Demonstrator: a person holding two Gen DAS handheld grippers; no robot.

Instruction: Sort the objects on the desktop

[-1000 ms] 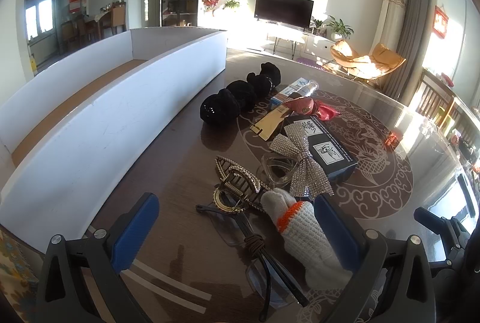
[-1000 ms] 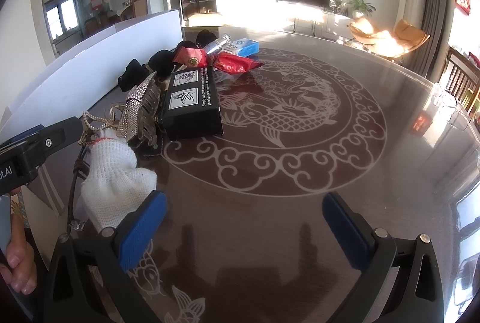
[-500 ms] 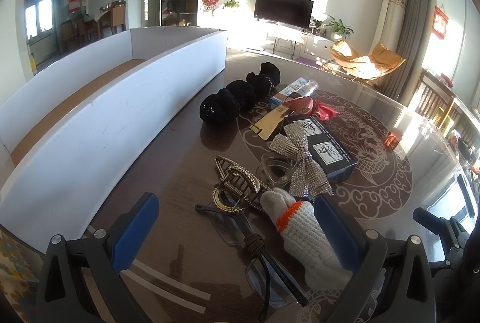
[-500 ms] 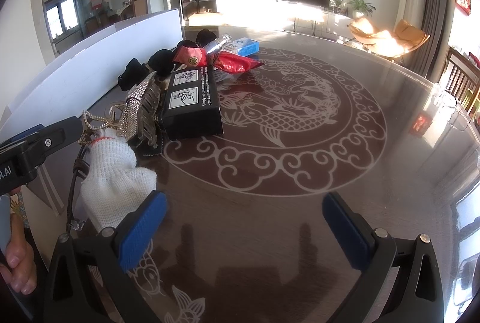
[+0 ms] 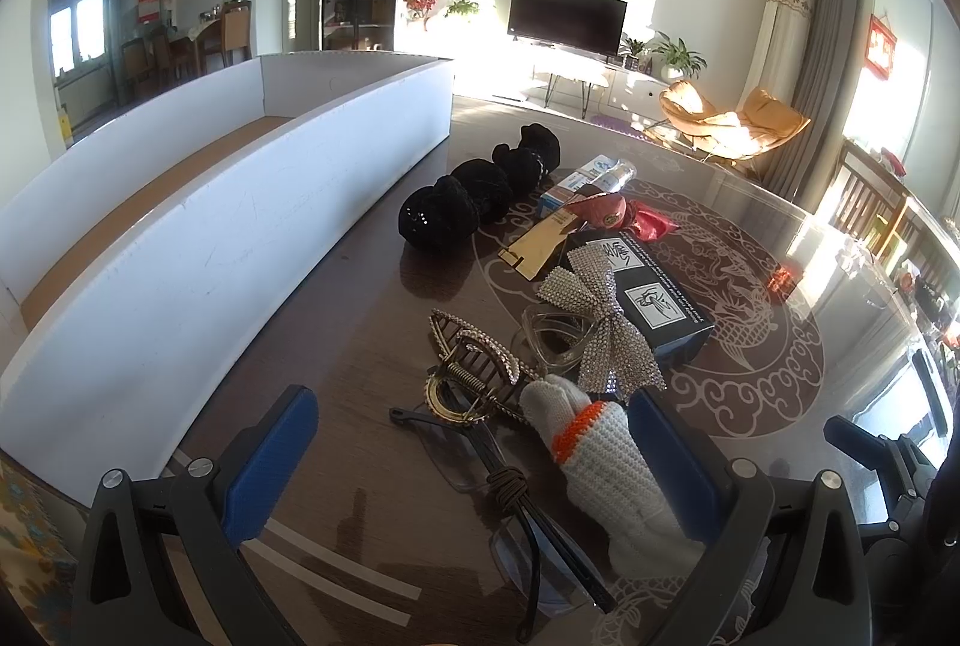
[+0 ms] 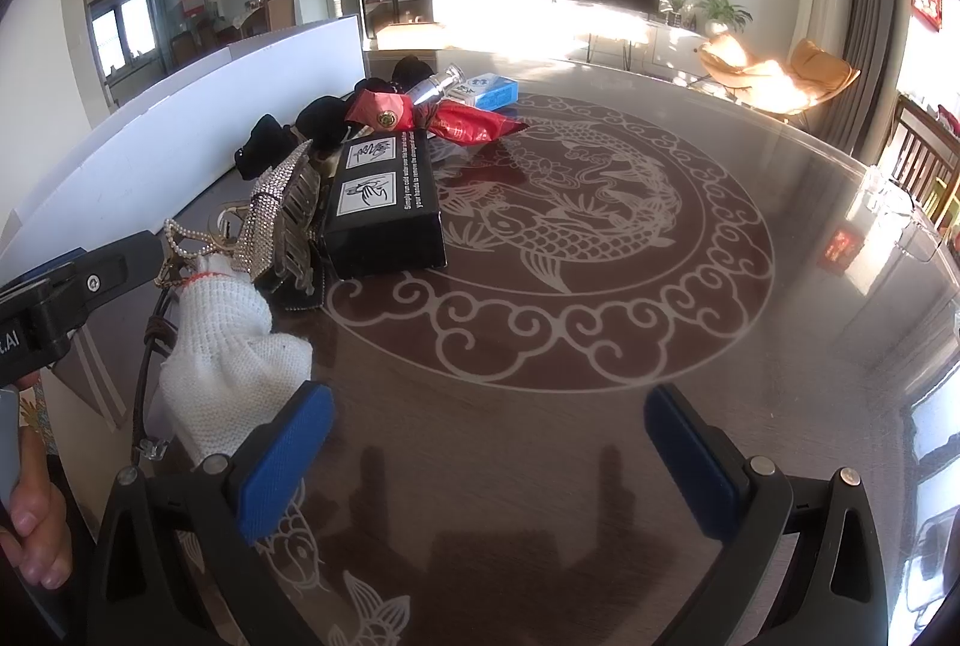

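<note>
On the table, both claws, left and right, hang wide and empty, the clutter beside the white box unsorted.

left gripper: black frame, blue pads, silver screws | right gripper: same build

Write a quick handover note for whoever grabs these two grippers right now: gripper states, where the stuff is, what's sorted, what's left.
Left gripper: open, holding nothing, low over the near end of the clutter.
Right gripper: open, holding nothing, over bare table.
White tray: along the left side; nothing shows inside it.
All items lie in a row on the table beside the tray: white knit glove, glasses, gold hair claw, rhinestone bow, black box, black scrunchies, red packets, blue box.
Done: nothing appears sorted.
Left: everything.
</note>
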